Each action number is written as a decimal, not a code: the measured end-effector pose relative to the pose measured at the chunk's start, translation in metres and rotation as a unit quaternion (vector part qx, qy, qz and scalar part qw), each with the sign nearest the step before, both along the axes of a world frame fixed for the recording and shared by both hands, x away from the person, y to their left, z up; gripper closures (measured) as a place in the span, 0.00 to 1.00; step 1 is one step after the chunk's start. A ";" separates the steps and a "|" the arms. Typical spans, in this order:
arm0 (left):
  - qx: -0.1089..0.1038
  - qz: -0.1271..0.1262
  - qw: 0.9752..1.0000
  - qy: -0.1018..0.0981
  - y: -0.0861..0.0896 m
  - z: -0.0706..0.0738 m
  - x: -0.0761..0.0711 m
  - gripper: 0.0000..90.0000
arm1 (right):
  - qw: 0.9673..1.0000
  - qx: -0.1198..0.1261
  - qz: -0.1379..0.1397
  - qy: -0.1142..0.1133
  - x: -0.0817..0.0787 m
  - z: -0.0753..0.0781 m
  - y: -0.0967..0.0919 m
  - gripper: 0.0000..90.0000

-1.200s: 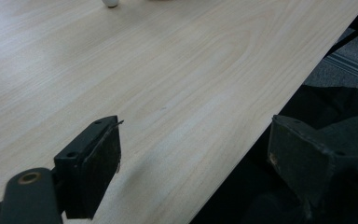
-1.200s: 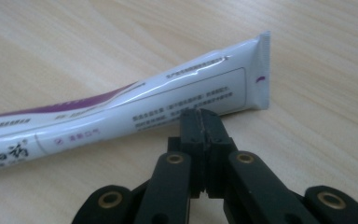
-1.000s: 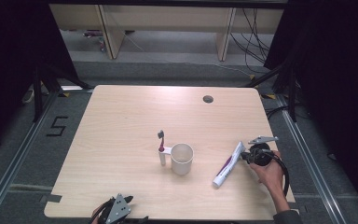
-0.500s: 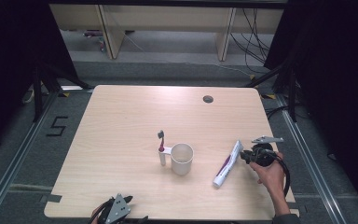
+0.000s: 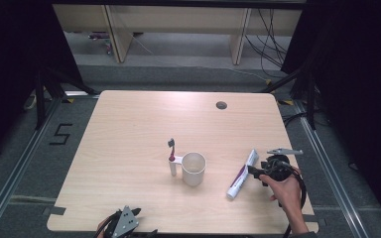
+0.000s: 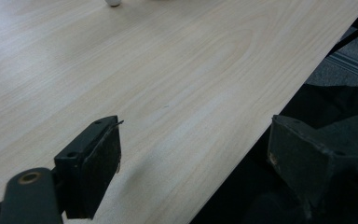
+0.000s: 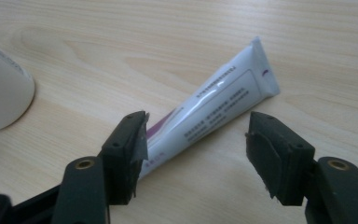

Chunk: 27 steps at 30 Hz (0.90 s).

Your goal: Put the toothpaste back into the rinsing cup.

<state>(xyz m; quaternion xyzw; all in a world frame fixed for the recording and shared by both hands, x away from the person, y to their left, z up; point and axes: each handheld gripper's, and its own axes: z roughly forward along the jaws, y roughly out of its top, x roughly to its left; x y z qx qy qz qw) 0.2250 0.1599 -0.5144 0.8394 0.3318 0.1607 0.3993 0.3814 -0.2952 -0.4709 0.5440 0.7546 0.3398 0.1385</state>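
Fingertips of the right gripper (image 7: 193, 154) have just been opening and now stand apart, off the toothpaste tube (image 7: 214, 109) lying flat at lower right of the table (image 5: 129, 129) beside the cup (image 5: 193, 168); release looks done; next, back away cleanly; left gripper (image 6: 193, 163) gapes empty at the near edge.

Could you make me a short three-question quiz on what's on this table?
1. True or false: the tube lies flat on the table.
2. What stands just left of the cup: A) a toothbrush, B) a spoon, C) a pen?
3. Are the jaws of the right hand-held gripper pressing on the tube?

Key:
1. True.
2. A, the toothbrush stands upright against the cup's left side.
3. No; they have just been opening and stand apart, with the tube lying between them.
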 end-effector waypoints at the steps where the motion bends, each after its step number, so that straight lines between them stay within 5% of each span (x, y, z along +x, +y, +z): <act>1: 0.001 -0.001 1.000 -0.001 0.000 0.000 0.000 0.19 | 1.000 0.011 -0.006 0.004 -0.001 0.001 0.003 0.41; 4: -0.014 0.003 1.000 0.003 -0.002 0.000 -0.001 0.19 | 1.000 0.006 -0.016 0.018 -0.002 0.000 0.009 0.39; 5: 0.001 0.001 1.000 0.001 0.000 0.000 0.000 0.19 | 1.000 0.001 -0.015 0.014 -0.001 0.000 0.010 0.39; 7: -0.020 0.008 1.000 0.004 -0.002 -0.001 -0.001 0.19 | 1.000 0.006 -0.017 0.024 -0.002 -0.001 0.015 0.39; 14: 0.000 0.002 1.000 0.000 0.001 0.000 0.000 0.19 | 0.999 -0.020 -0.005 0.027 0.000 -0.011 0.022 0.36; 17: 0.000 0.002 1.000 0.000 0.001 0.000 0.000 0.19 | 0.999 -0.016 -0.003 0.041 0.001 -0.011 0.027 0.35; 18: 0.000 0.002 1.000 0.000 0.001 0.000 0.000 0.19 | 0.999 0.002 0.007 0.045 0.001 -0.013 0.029 0.35; 19: -0.021 0.009 1.000 0.005 -0.002 -0.001 -0.001 0.19 | 0.999 -0.009 0.007 0.046 0.002 -0.013 0.029 0.35; 21: -0.004 0.004 1.000 0.002 -0.001 -0.001 0.000 0.19 | 0.999 -0.016 0.005 0.049 0.003 -0.016 0.032 0.32; 22: -0.013 0.005 1.000 0.003 -0.001 -0.001 -0.001 0.19 | 0.998 -0.044 -0.008 0.048 0.004 -0.016 0.034 0.31; 23: 0.000 0.002 1.000 0.002 0.001 0.000 0.000 0.19 | 0.998 -0.040 -0.017 0.053 0.004 -0.016 0.036 0.31; 27: -0.008 0.004 1.000 0.004 0.000 -0.001 0.000 0.19 | 0.997 -0.049 -0.006 0.057 0.009 -0.015 0.036 0.32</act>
